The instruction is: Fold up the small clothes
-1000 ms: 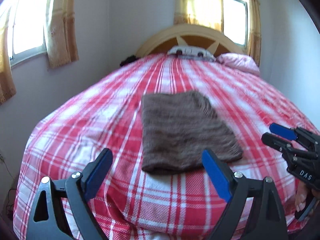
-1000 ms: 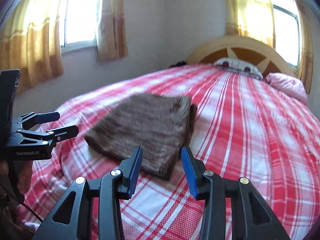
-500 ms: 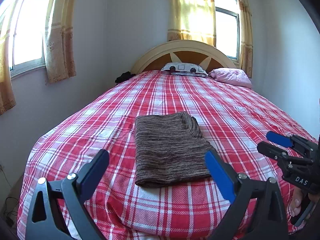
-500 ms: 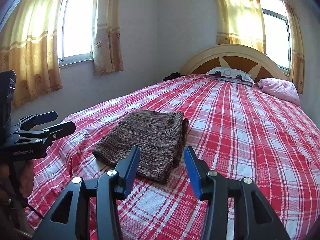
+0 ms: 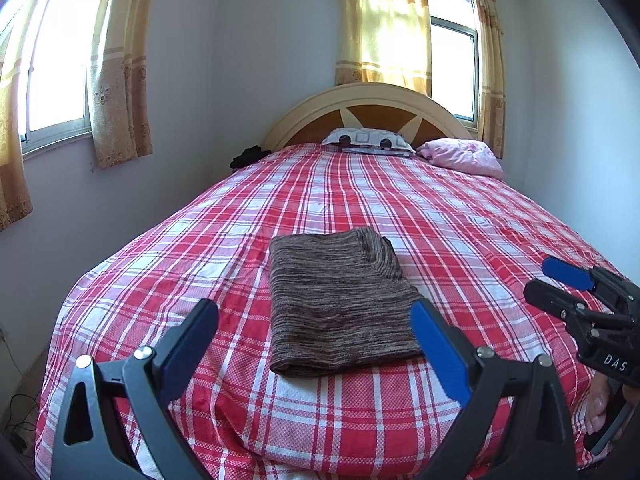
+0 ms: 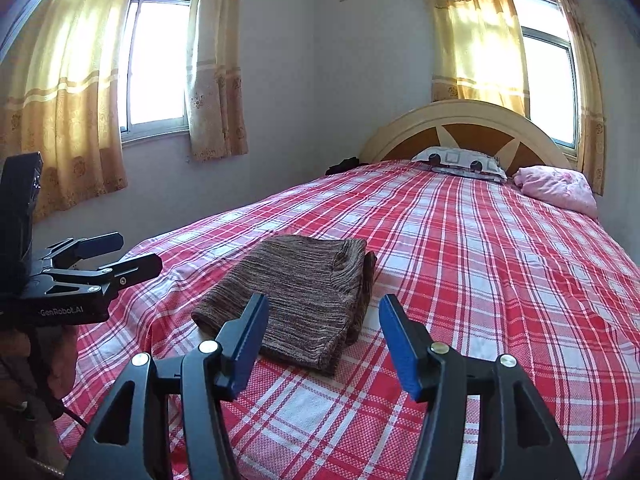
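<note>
Both tongs are empty right now. The left gripper (image 5: 314,334) is spread about as wide as it goes, nothing between the blue pads, and it's hanging back off the foot of the bed. The right gripper (image 6: 324,332) is only partway apart; its jaws have just been opening, with no cloth in them.

Just ahead of both, between them really, sits the brown knit garment (image 5: 340,300), folded into a neat flat rectangle on the red plaid bedspread (image 5: 460,220), touched by neither gripper. My guess is the fold is finished and they've let go so it lies undisturbed.

Further out past the tongs, a patterned pillow (image 5: 368,140) and a pink pillow (image 5: 464,156) lie against the headboard (image 5: 304,116).
</note>
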### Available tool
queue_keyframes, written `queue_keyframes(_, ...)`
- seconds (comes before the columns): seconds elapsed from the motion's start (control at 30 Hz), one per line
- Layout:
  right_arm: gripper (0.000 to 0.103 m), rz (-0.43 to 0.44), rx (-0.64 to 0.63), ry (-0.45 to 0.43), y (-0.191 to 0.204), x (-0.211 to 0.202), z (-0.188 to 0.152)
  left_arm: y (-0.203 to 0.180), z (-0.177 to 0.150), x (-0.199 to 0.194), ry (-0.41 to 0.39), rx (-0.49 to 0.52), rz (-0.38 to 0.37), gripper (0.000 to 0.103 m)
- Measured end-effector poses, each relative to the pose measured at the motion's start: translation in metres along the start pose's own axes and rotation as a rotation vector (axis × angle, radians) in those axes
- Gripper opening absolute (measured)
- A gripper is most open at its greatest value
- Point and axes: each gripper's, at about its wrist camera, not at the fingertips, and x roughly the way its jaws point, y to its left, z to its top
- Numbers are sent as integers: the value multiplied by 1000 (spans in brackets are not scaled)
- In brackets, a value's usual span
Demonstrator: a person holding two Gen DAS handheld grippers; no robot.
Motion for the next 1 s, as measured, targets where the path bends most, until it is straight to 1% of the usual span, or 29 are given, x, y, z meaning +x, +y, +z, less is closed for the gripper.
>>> queue_keyframes(0.83, 59, 14, 5, -4, 2, 0, -5, -3, -1, -2, 1, 1, 4, 99)
queue_keyframes(1.0, 59, 10, 12, -18, 1, -4, -6, -2, -2, -1, 2, 2, 2, 99)
